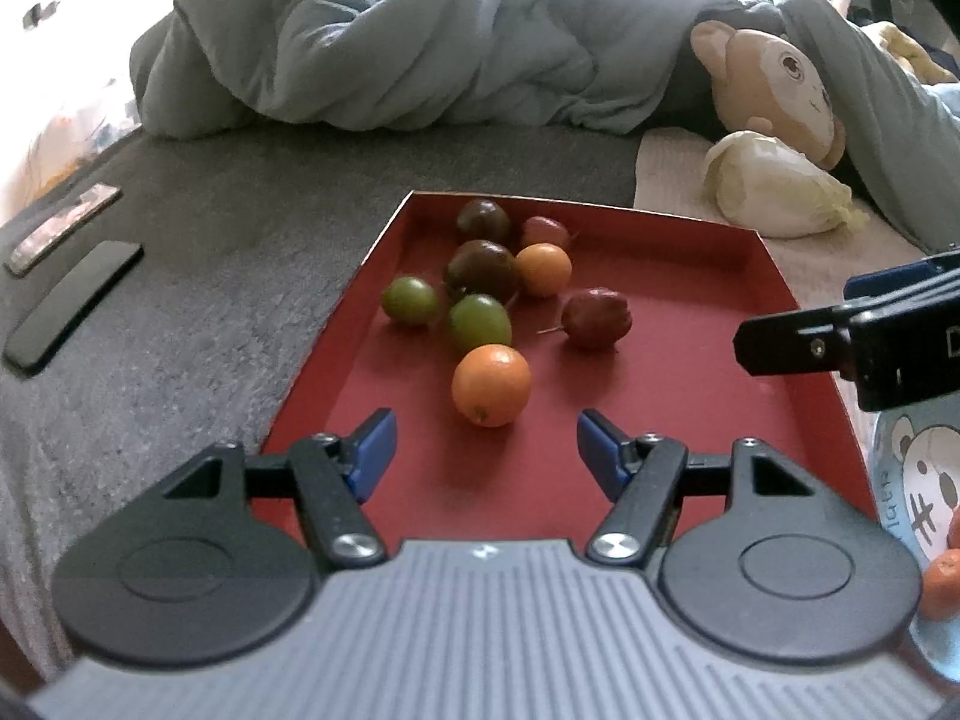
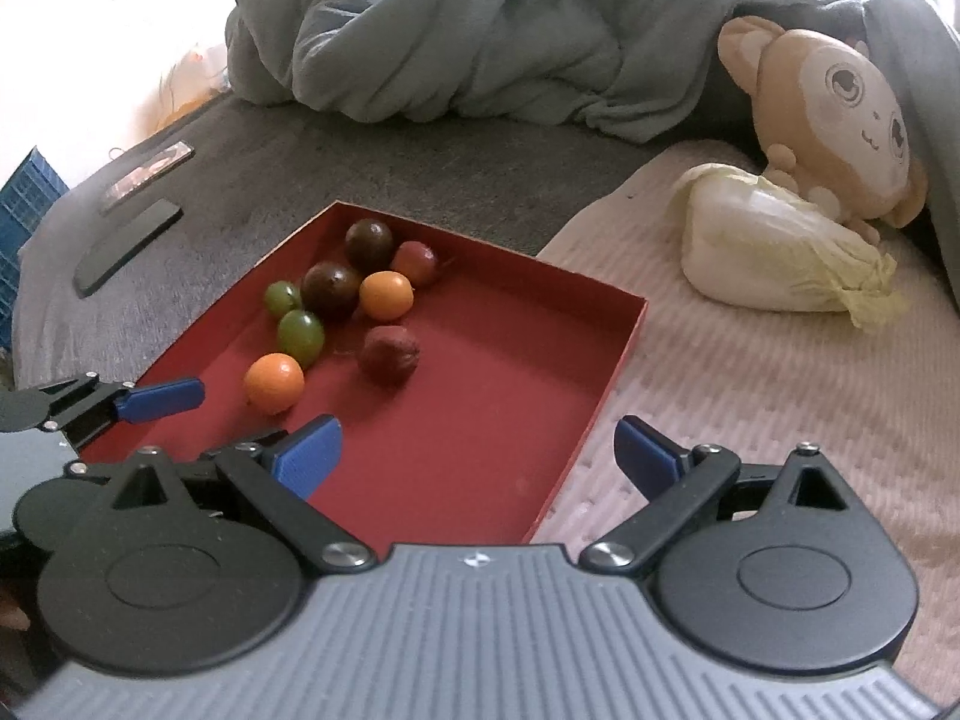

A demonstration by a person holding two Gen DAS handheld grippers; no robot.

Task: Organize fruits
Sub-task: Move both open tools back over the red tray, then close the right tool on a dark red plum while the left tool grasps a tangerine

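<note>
A red tray (image 1: 690,222) (image 2: 600,396) lies on the bed and holds several small fruits: two orange ones (image 1: 491,384) (image 2: 273,382), two green ones (image 1: 480,321) (image 2: 300,336), two dark ones (image 1: 482,269) (image 2: 330,288) and two reddish ones (image 1: 597,319) (image 2: 389,355). My left gripper (image 1: 486,456) is open and empty, just short of the near orange fruit. My right gripper (image 2: 474,459) is open and empty over the tray's near right edge. The right gripper's finger shows in the left wrist view (image 1: 798,339).
A grey blanket (image 1: 372,42) is heaped behind the tray. A plush monkey (image 2: 840,102) and a cabbage (image 2: 774,252) lie at the right on a white mat (image 2: 750,408). A phone (image 1: 72,306) lies at the left. A blue patterned bowl with orange fruit (image 1: 936,588) is at the right.
</note>
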